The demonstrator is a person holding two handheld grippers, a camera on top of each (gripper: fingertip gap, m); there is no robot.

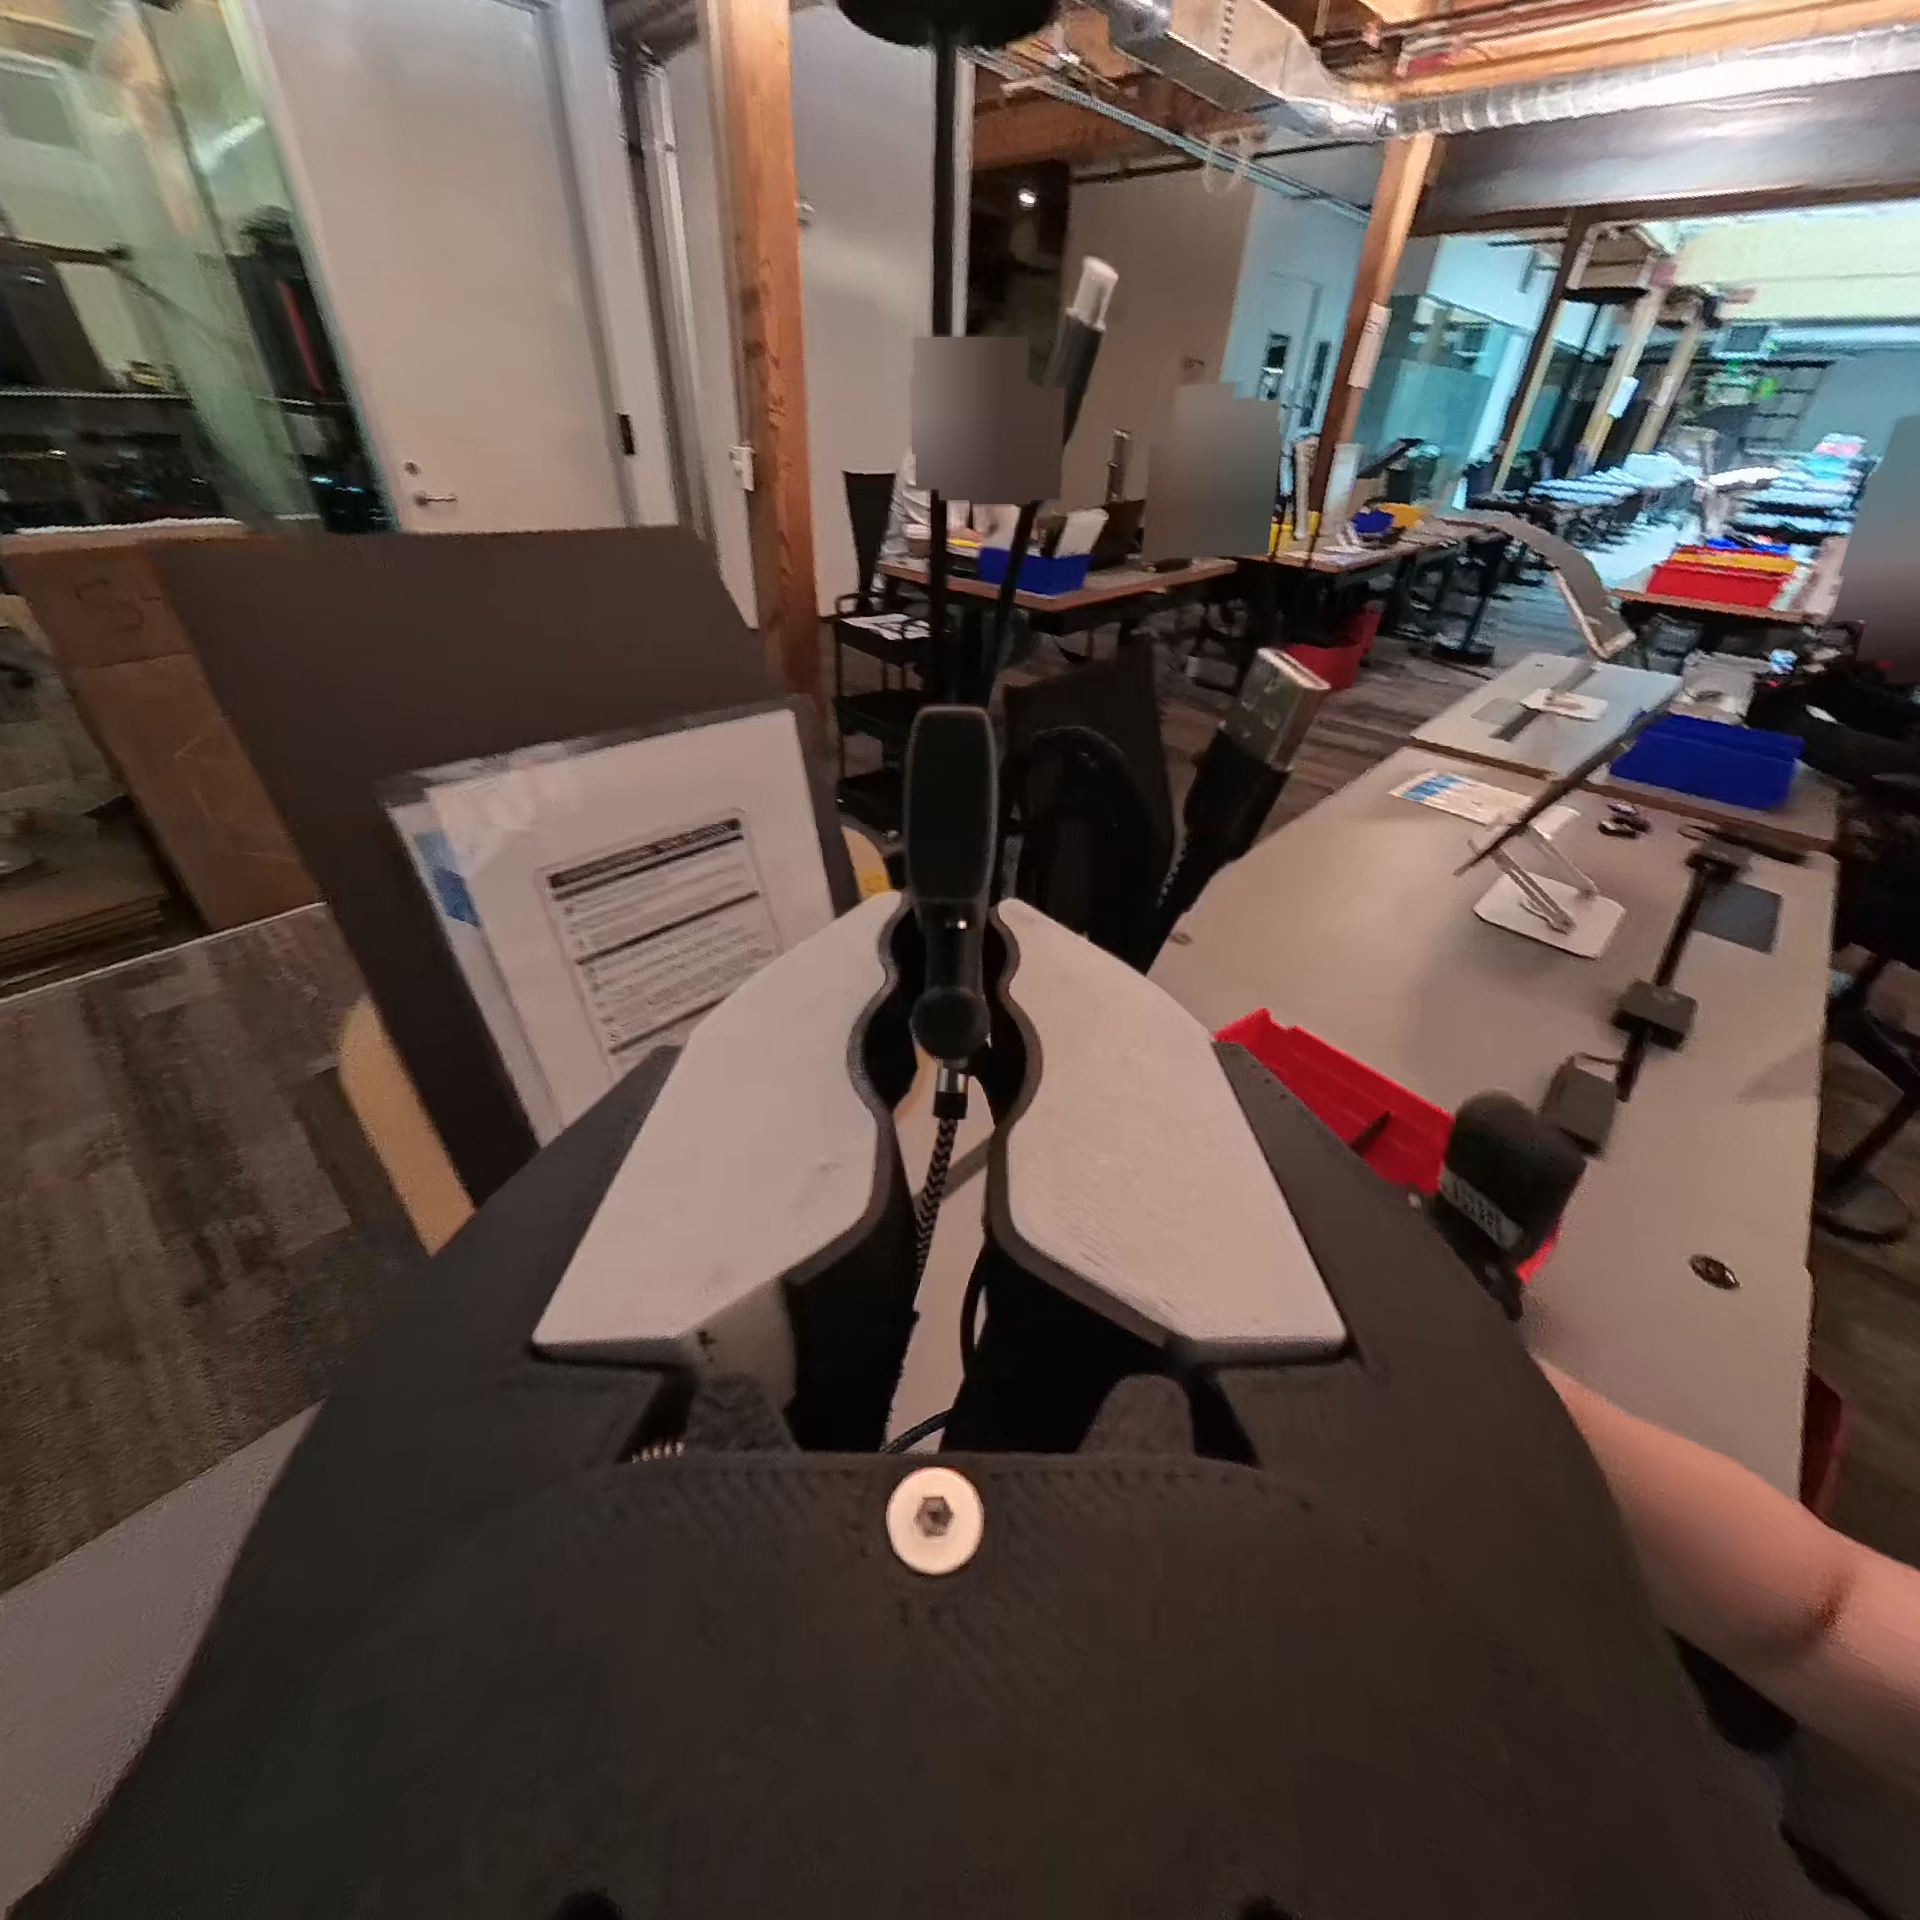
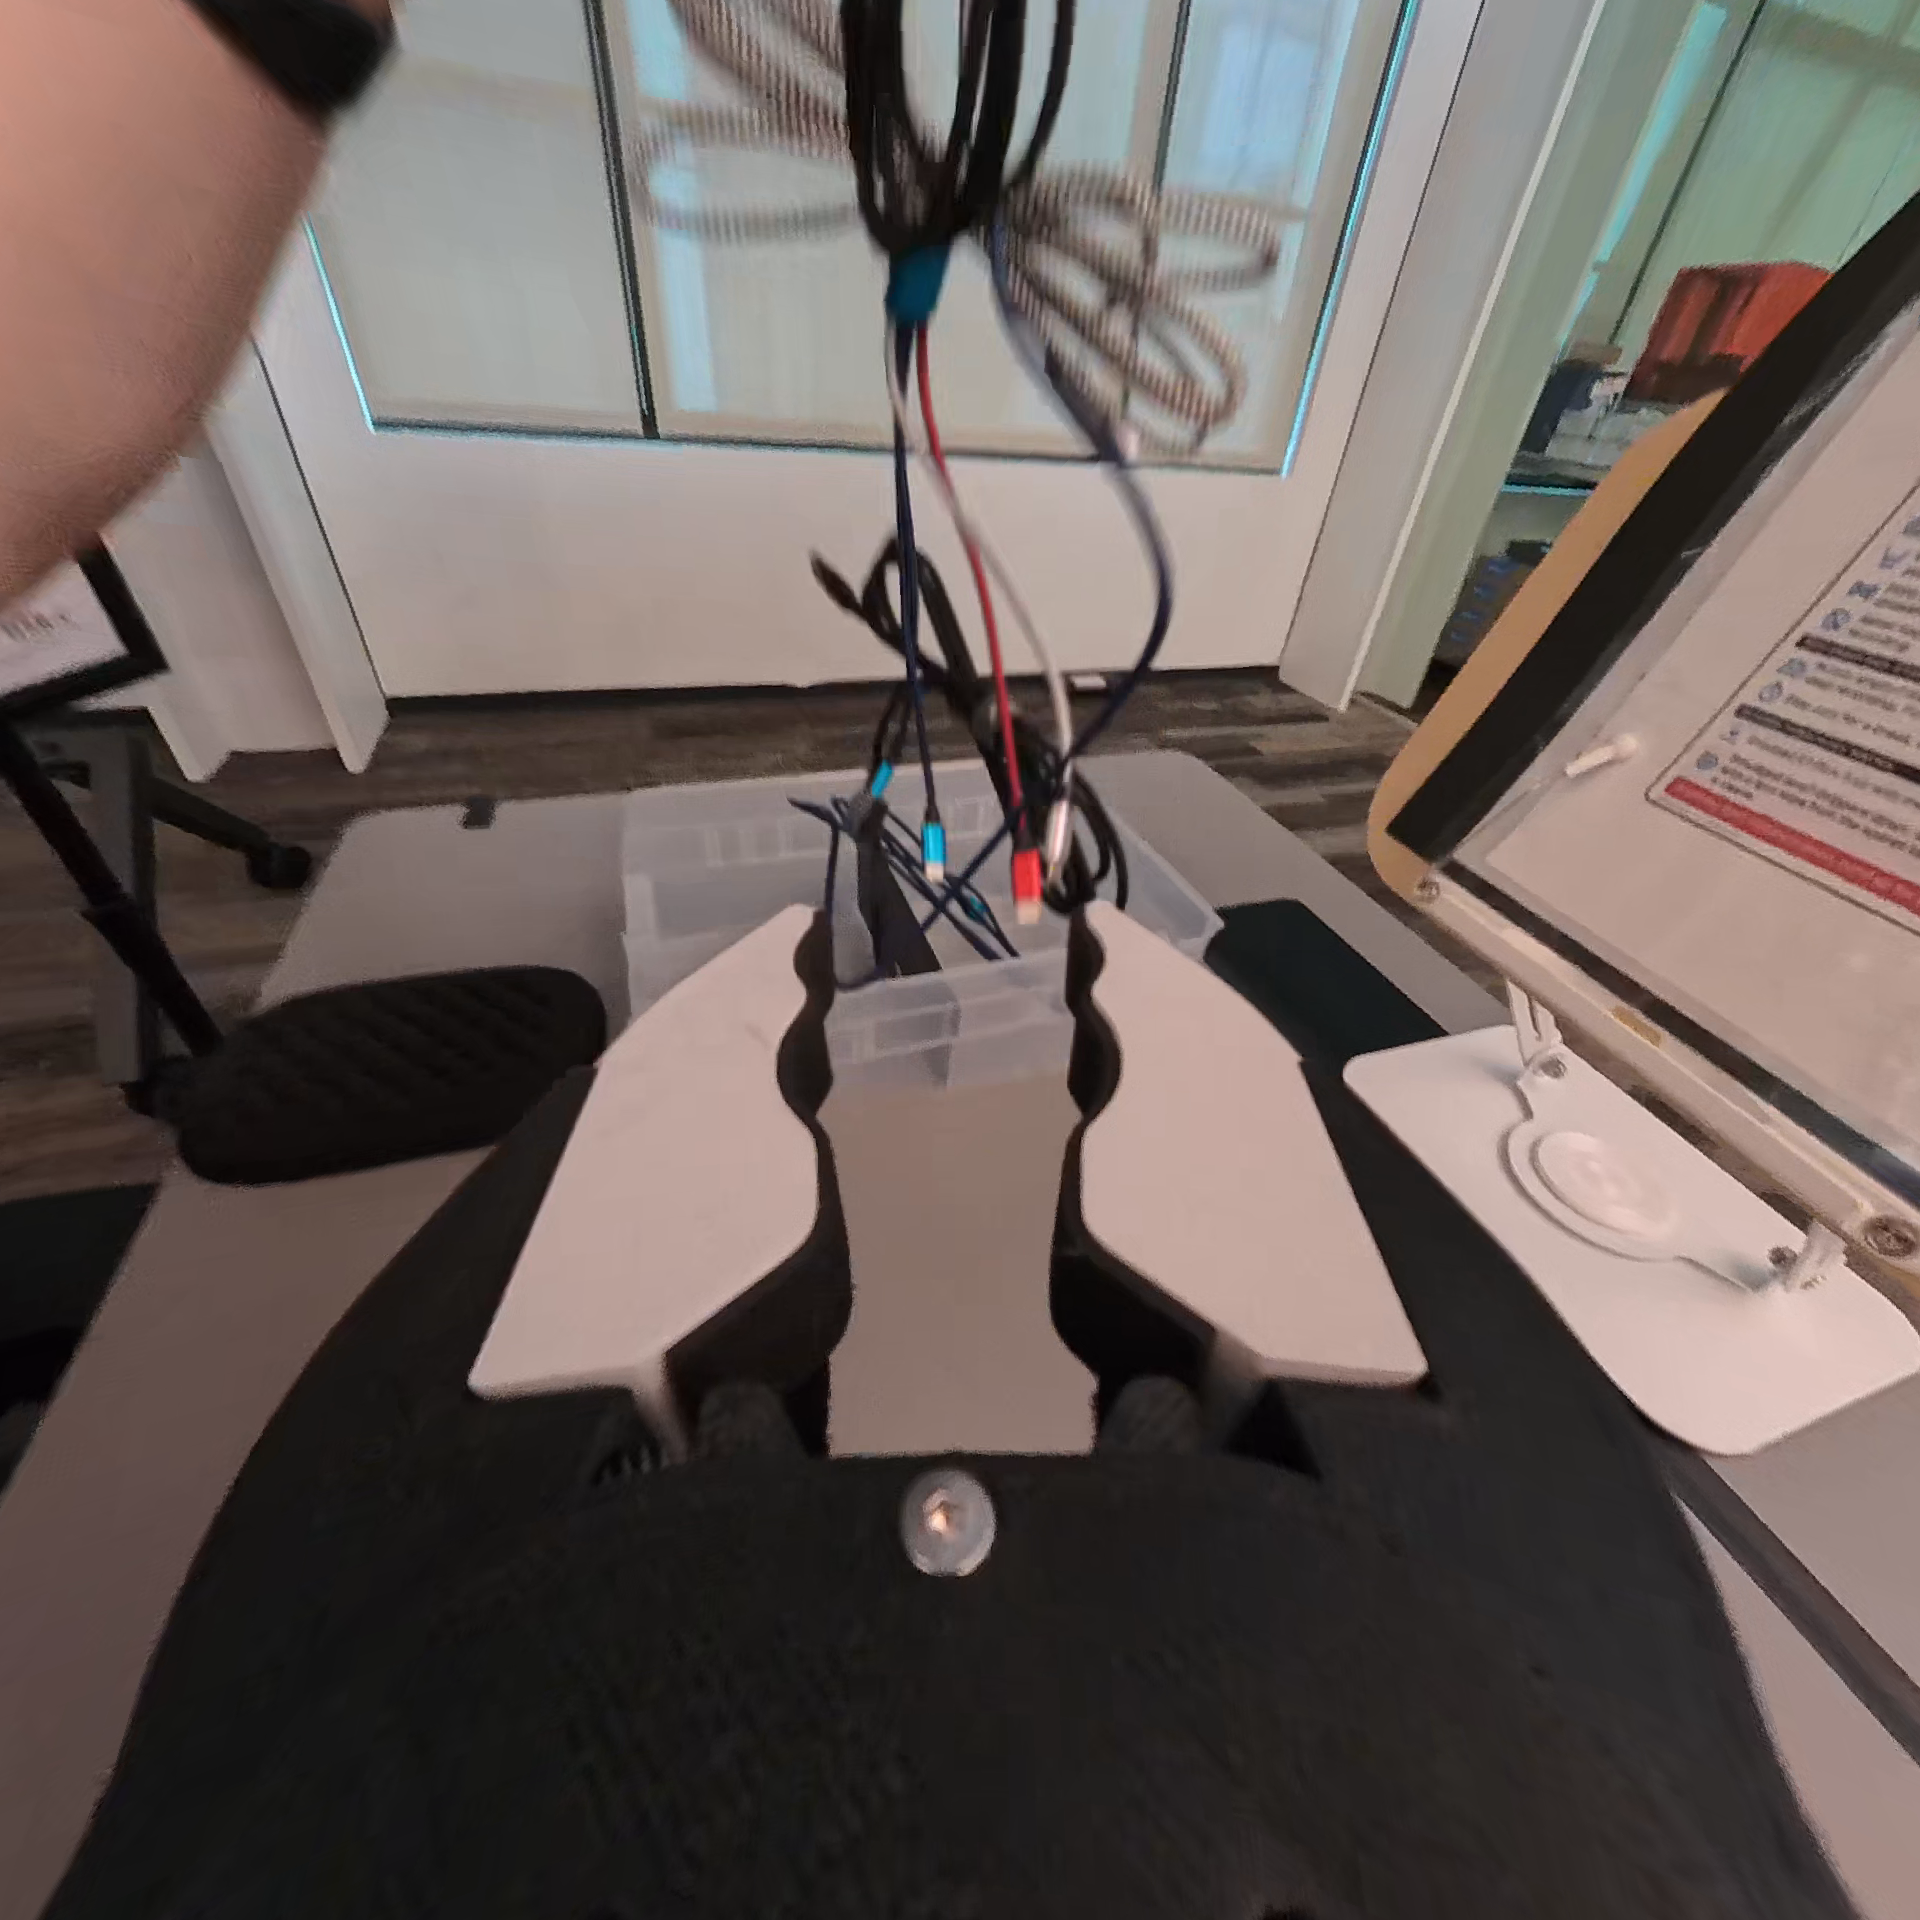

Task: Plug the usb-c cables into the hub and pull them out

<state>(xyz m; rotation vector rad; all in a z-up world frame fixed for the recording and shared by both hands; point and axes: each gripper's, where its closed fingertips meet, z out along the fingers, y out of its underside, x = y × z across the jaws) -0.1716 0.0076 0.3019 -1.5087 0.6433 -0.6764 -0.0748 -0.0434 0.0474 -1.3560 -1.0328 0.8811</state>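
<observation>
Cable bundle point(image 2: 940, 156) blurred, top cropped

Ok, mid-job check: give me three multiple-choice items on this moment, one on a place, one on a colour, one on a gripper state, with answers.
1. Where do the hanging cable ends dangle?
A. over the clear plastic bin
B. over the white stand base
C. on the floor

2. Which plug colours hang there?
A. green, yellow
B. blue, red
C. orange, purple

3. The left gripper is:
A. open, empty
B. shut on a black cable plug
C. shut on a bin

Answers: 1 A, the ends hang above the bin; 2 B, blue and red tips show; 3 B, its fingers pinch the plug.
</observation>
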